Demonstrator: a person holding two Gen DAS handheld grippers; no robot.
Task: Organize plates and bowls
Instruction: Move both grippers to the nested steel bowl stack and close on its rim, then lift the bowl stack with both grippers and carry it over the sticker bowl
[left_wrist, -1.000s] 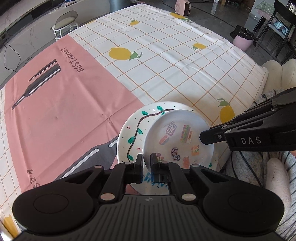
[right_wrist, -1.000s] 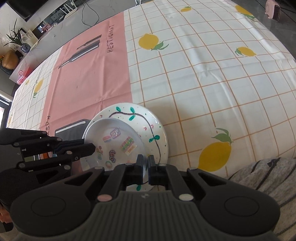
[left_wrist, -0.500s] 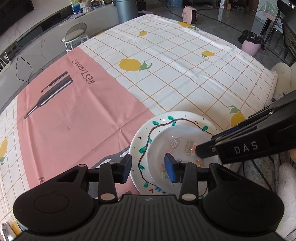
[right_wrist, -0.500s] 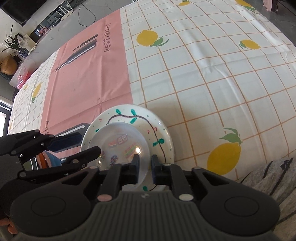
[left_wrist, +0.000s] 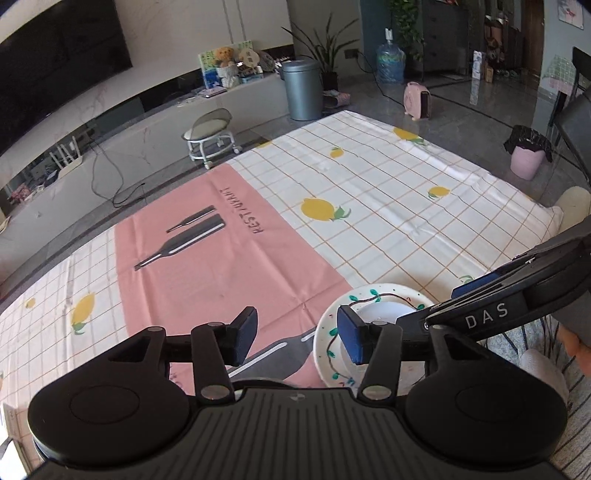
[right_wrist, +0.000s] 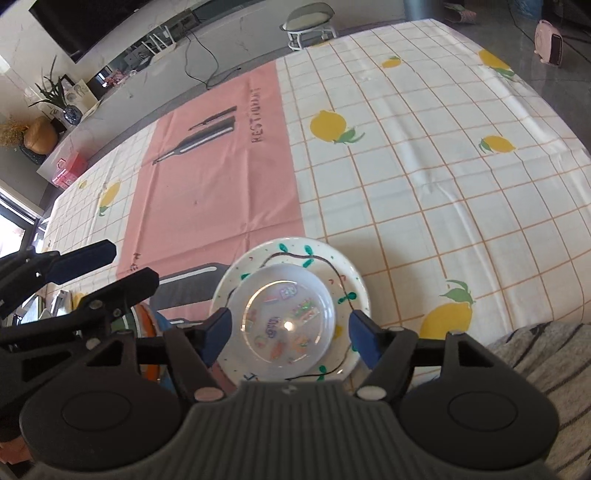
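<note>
The smaller bowl (right_wrist: 286, 323), clear-walled with coloured stickers on its base, sits inside the larger white plate (right_wrist: 347, 269) with the green vine pattern; the pair rests on the tablecloth (right_wrist: 424, 155) at its near edge, where the pink panel meets the lemon-printed grid; the stack appears seated and level, though the bowl lies somewhat toward the near side of the plate rather than dead centre. Right gripper (right_wrist: 290, 332): jaws opening, blue pads standing either side of the stack and above it, neither pad seen pressing on the ware; nothing held. Left gripper (left_wrist: 299, 334): jaws opening likewise, the gap between its pads showing only cloth, the plate's rim (left_wrist: 325, 332) just behind its right pad; nothing held. In the left wrist view the right gripper (left_wrist: 480, 314) crosses over the stack from the right. Judgement: the step in hand is the release after nesting; to do it well, both sets of fingers should be fully clear of the rims before either hand travels sideways, and the withdrawal should go straight up, since a pad catching the plate edge could drag the stack toward the table's near edge. Some striped crockery (right_wrist: 147, 321), orange and blue, shows partly hidden behind the left gripper (right_wrist: 110, 273) in the right wrist view; what it is cannot be told, but it may be the next piece to sort.
</note>
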